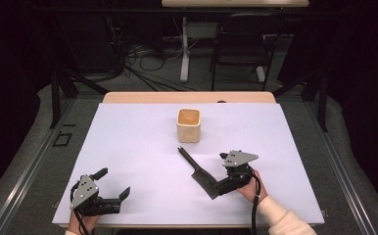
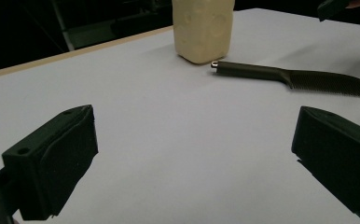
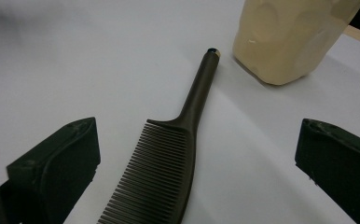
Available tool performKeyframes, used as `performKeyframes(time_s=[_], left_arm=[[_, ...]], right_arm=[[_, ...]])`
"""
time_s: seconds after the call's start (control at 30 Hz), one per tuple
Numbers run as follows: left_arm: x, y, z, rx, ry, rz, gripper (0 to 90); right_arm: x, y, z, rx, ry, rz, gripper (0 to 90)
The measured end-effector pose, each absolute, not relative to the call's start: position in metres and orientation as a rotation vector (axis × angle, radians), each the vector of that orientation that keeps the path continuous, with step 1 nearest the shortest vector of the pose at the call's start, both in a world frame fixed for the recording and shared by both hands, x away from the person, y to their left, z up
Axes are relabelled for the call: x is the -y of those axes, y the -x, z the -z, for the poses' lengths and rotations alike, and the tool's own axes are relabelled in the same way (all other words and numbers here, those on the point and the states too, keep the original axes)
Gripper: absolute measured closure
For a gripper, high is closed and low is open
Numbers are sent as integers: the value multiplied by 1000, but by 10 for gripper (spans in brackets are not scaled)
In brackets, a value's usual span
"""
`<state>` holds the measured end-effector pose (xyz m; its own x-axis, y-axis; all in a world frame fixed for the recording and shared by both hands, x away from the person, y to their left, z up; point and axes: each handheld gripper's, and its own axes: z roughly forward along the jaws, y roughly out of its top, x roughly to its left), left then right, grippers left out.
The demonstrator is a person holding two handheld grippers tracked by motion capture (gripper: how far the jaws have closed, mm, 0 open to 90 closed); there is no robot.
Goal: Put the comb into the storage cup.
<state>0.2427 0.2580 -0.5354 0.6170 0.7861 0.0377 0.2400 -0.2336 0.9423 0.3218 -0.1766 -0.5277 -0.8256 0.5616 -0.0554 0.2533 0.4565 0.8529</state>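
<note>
Item: comb [image 3: 169, 158], dark, flat on the white desk [image 1: 128, 147]. The toothed end is located between the wide-apart jaws of the right hand-held gripper [image 3: 197, 168]; the handle runs away from that gripper toward the cup. No contact between jaws and comb is seen.

Item: cup [image 1: 188, 125], cream, upright, placed just past the handle tip, apart from it by a narrow gap.

Item: right hand-held gripper [image 1: 226, 183], open, held low over the comb's toothed end.

Item: left hand-held gripper [image 1: 112, 198], open, nothing held, well apart to the side; the comb and the cup are seen ahead of it.

Risk, as judged: the comb is thin and lies flat, so it could be pushed along the desk, or pinched by the teeth only and allowed to swing. A forward shove could knock the handle into the cup.
</note>
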Motion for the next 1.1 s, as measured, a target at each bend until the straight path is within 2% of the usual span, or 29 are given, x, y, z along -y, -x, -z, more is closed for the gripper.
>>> performKeyframes(time_s=[1.1], left_arm=[[-258,-243,536,-836,-1782,-640,1]], right_arm=[[122,-370,515,-2460,-646,-1272,0]])
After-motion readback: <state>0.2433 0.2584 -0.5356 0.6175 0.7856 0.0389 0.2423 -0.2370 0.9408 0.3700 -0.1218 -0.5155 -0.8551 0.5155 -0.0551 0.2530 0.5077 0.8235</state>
